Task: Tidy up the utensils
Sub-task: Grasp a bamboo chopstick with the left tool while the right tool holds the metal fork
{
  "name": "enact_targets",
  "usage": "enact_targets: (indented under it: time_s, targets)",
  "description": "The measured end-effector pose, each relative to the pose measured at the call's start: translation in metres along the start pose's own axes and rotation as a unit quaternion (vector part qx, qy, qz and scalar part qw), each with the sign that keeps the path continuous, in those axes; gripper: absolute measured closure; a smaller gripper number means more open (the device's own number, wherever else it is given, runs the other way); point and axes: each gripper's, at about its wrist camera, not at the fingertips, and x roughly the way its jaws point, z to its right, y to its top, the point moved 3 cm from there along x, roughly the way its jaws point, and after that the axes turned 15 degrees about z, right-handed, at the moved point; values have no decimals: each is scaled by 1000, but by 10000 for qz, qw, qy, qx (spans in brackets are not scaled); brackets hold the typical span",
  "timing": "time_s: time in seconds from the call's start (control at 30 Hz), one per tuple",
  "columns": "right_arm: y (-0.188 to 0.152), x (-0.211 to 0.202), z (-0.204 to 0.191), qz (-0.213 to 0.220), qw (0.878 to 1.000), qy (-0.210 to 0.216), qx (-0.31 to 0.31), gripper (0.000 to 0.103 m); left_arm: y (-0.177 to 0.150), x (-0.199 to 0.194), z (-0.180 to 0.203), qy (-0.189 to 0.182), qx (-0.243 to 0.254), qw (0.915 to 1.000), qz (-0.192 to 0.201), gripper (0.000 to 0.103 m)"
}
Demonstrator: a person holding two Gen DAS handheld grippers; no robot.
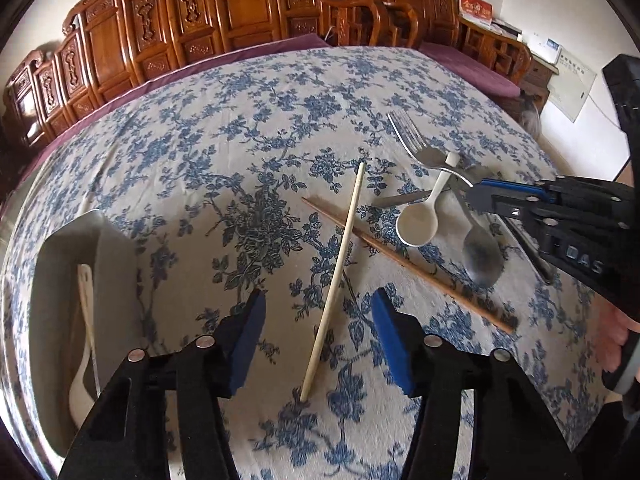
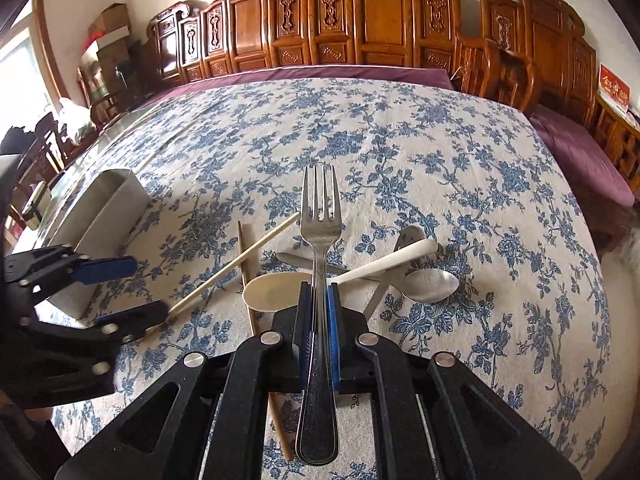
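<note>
Clamped between the right tool's (image 2: 318,320) pads, the fork (image 2: 320,240) stands tines-up above the counter (image 2: 460,160). Left tool (image 1: 318,340) points steeply down, half-spread, straddling the pale chopstick (image 1: 334,280) without touching it. That chopstick lies across the brown chopstick (image 1: 400,258), so a pinch may drag both. White holder (image 1: 112,260) sits left; spoons (image 2: 430,286) remain piled nearby.

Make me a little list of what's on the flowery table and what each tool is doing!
surface: flowered tablecloth
right tool: shut on the metal fork
left tool: open, pads on either side of the pale chopstick, not touching it
still lying: brown chopstick, white spoon, metal spoon
bin: on the table's left side
</note>
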Motion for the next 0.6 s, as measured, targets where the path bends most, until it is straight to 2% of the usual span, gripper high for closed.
enact_targets:
  time_s: [0.07, 0.1, 0.23, 0.33, 0.4, 0.43, 0.6]
  targets:
    - [-1, 1, 1, -12, 10000, 4, 5, 94, -2, 10, 1, -138, -159, 9997, -107, 62]
    - [-1, 2, 0, -19, 10000, 6, 7, 94, -3, 14, 2, -172, -203, 9996, -136, 63]
    - [-3, 6, -4, -70, 10000, 45, -20, 94, -9, 28, 5, -139, -207, 9994, -246, 76]
    - [-3, 7, -7, -91, 9999, 52, -44, 94, -9, 31, 5, -110, -162, 9996, -179, 81]
    - [-3, 7, -8, -91, 9999, 55, -35, 94, -8, 31, 4, -67, -115, 9998, -165, 95]
    - [-3, 8, -9, -95, 9999, 49, -42, 94, -8, 32, 3, -109, -124, 9997, -168, 98]
    - [0, 9, -21, -84, 9998, 105, -113, 94, -8, 21, -9, -156, -160, 9996, -152, 99]
